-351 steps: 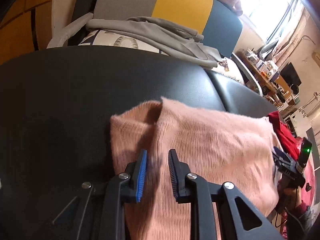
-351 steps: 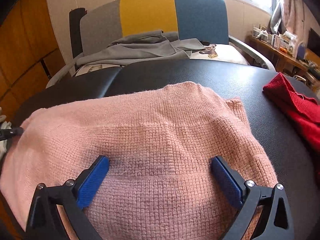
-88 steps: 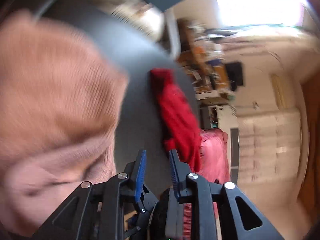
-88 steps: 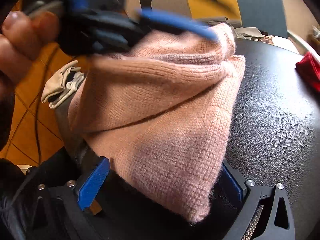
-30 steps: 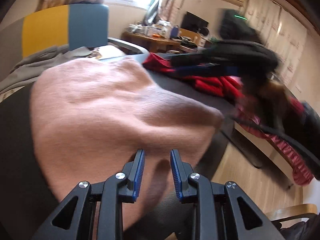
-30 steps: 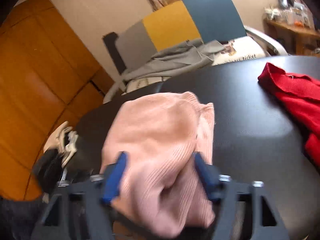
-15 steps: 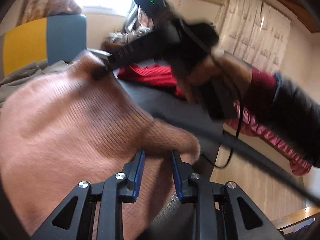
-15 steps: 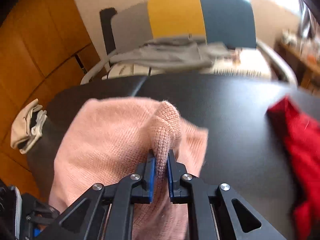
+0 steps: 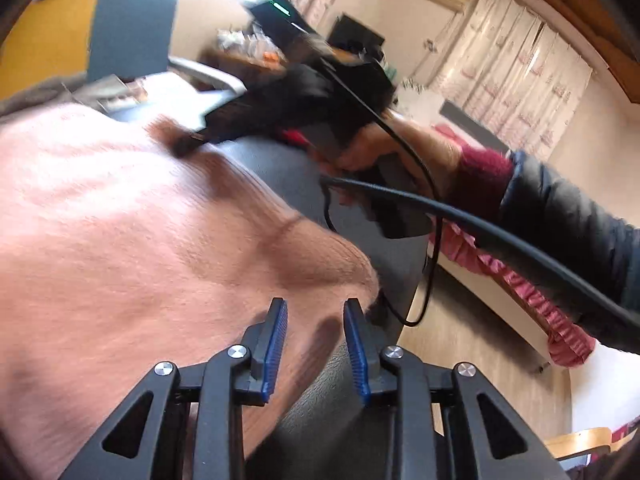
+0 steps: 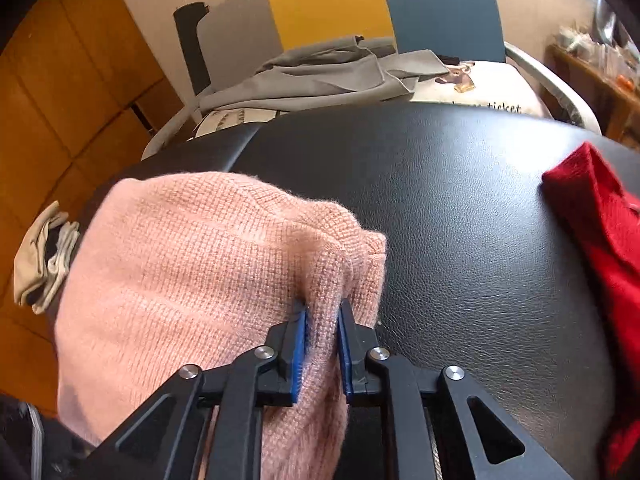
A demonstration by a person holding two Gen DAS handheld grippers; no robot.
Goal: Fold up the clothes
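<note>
A: Where's the pink sweater point(image 10: 192, 280)?
B: Bunched on the black bench point(image 10: 460, 220), toward its left end. The right gripper point(image 10: 322, 354) has its jaws pinched on a raised fold at the sweater's right edge.
A: And the left gripper point(image 9: 316, 344)?
B: Jaws narrowly parted, holding nothing; the near corner lies just ahead of them, so left is nearer that end.

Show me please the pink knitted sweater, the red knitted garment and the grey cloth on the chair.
pink knitted sweater point(image 10: 180, 272), right wrist view, upper face
red knitted garment point(image 10: 600, 224), right wrist view, middle
grey cloth point(image 10: 320, 76), right wrist view, central fold
</note>
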